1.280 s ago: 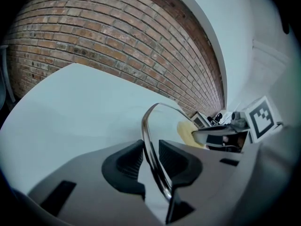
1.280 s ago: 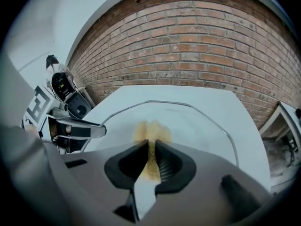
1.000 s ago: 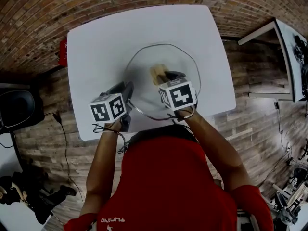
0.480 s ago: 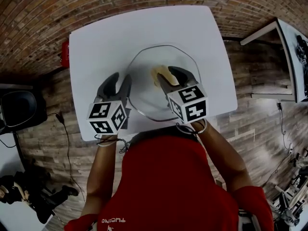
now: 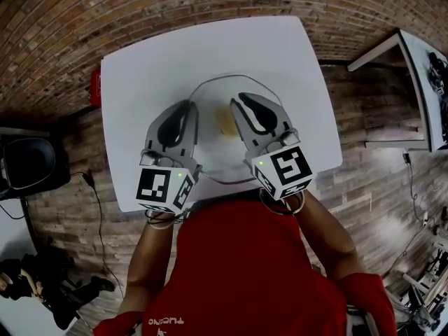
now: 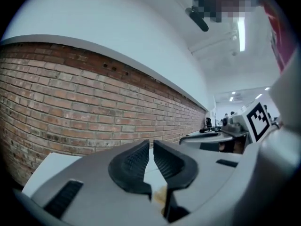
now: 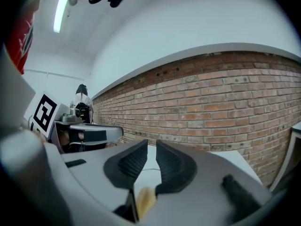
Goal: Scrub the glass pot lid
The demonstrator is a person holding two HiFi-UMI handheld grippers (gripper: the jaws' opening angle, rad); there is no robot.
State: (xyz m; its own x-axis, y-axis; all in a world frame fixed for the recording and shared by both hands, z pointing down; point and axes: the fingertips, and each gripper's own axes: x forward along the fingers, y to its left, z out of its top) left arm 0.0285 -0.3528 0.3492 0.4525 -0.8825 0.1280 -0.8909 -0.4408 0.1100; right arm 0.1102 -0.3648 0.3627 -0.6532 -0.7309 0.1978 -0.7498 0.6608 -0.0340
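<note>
White table [image 5: 140, 75]: unchanged. The lid [image 5: 217, 156] lies flat at table centre, in the same place as a second ago; the release did not shift it.

Change: both grippers are off the work. A second ago the left gripper [image 5: 189, 106] sat low at the lid's left rim and the right gripper [image 5: 238, 102] was down on the sponge [image 5: 225, 122] mid-lid. Half a second ago both jaw pairs were spread wide and lifting. Now both ride high over the near half of the lid, pointing roughly level at the far brick wall [image 6: 70, 102].

Jaws: both pairs have just been closing. The left stands a thin slit apart, the right a little wider. Nothing is between the pads of either. In both gripper views the sponge shows only as a yellowish scrap low down, beneath the jaws and not in them.

The sponge lies on the lid near its centre, between the two grippers, touched by neither.

Reading: the lid is no longer steadied and the sponge is let go, so scrubbing has stopped. This is likely the end of a pass or of the task. Cannot tell from the glass whether it is clean. More scrubbing would need both grips retaken.
</note>
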